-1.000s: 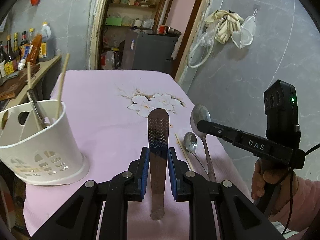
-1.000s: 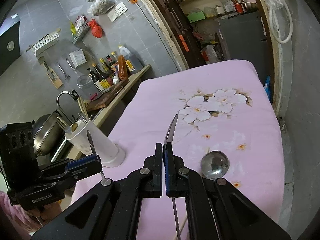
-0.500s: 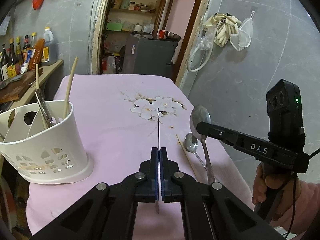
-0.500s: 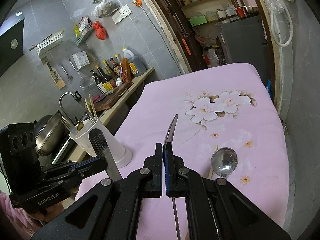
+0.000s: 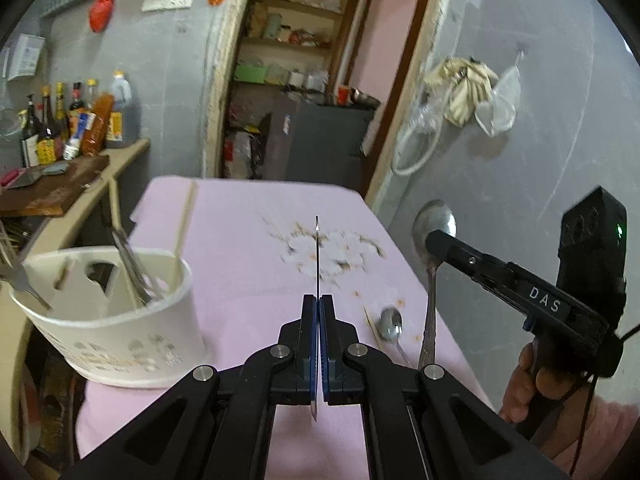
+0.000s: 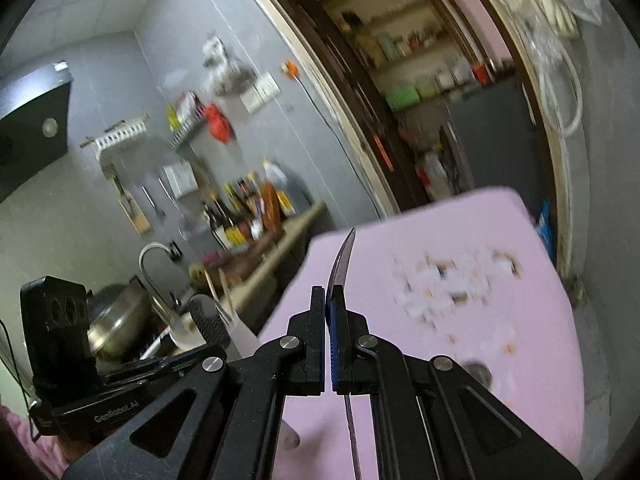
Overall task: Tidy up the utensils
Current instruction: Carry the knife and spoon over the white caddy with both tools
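Observation:
My left gripper (image 5: pixel 317 312) is shut on a flat metal utensil (image 5: pixel 316 256), seen edge-on, held above the pink tablecloth (image 5: pixel 248 240). A white utensil basket (image 5: pixel 116 320) with chopsticks and metal utensils stands to its left. My right gripper (image 6: pixel 331 300) is shut on a large metal spoon (image 6: pixel 343 264), seen edge-on; the spoon also shows in the left wrist view (image 5: pixel 434 224), lifted above the table's right edge. A small spoon (image 5: pixel 391 324) and a chopstick (image 5: pixel 370 320) lie on the cloth. The left gripper's utensil also shows in the right wrist view (image 6: pixel 208 320).
A counter with sauce bottles (image 5: pixel 76 124) and a wooden board (image 5: pixel 48 188) runs along the left. A sink with a tap (image 6: pixel 154 276) and a metal pot (image 6: pixel 116 328) lies beyond the basket. A grey wall (image 5: pixel 520 140) borders the table's right side.
Both grippers have risen and tilted up with their utensils. The left gripper's flat utensil turned from face-on to edge-on. The large spoon is lifted higher.

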